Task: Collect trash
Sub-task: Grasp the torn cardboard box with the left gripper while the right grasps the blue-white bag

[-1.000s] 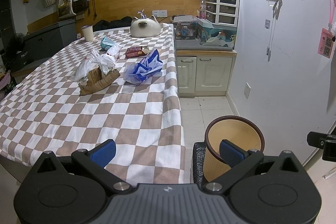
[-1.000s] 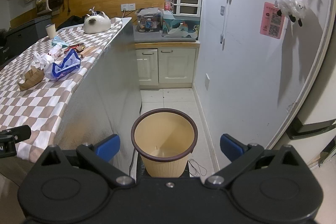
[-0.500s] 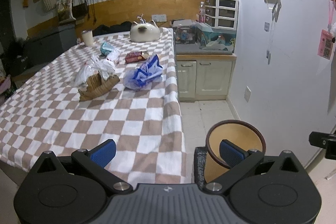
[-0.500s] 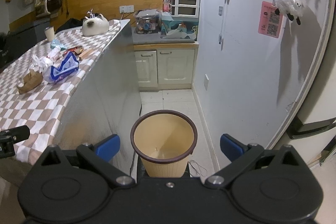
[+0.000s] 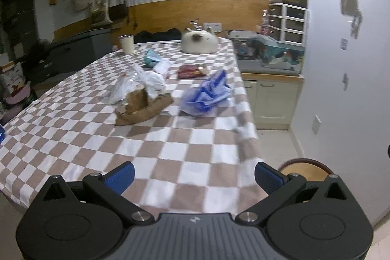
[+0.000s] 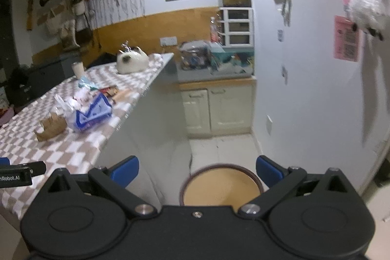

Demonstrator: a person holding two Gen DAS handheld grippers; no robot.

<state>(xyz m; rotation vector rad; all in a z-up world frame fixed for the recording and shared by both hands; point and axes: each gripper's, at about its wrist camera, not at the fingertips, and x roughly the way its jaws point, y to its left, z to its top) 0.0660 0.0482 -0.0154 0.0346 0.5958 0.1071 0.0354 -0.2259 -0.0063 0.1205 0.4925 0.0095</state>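
Trash lies on the checkered table: a torn brown paper bag, a crumpled clear plastic bag, a blue and white plastic bag, a red-brown packet and a teal wrapper. A tan bin with a dark rim stands on the floor beside the table; its rim also shows in the left wrist view. My left gripper is open and empty over the table's near edge. My right gripper is open and empty above the bin. The blue and white bag shows there too.
A white cat-shaped container and a cup stand at the table's far end. A cream cabinet with a cluttered top fills the far corner. A white wall runs along the right.
Both grippers have risen and moved forward. The left one is now further over the table. The bin has dropped lower in both views. Both stay open.
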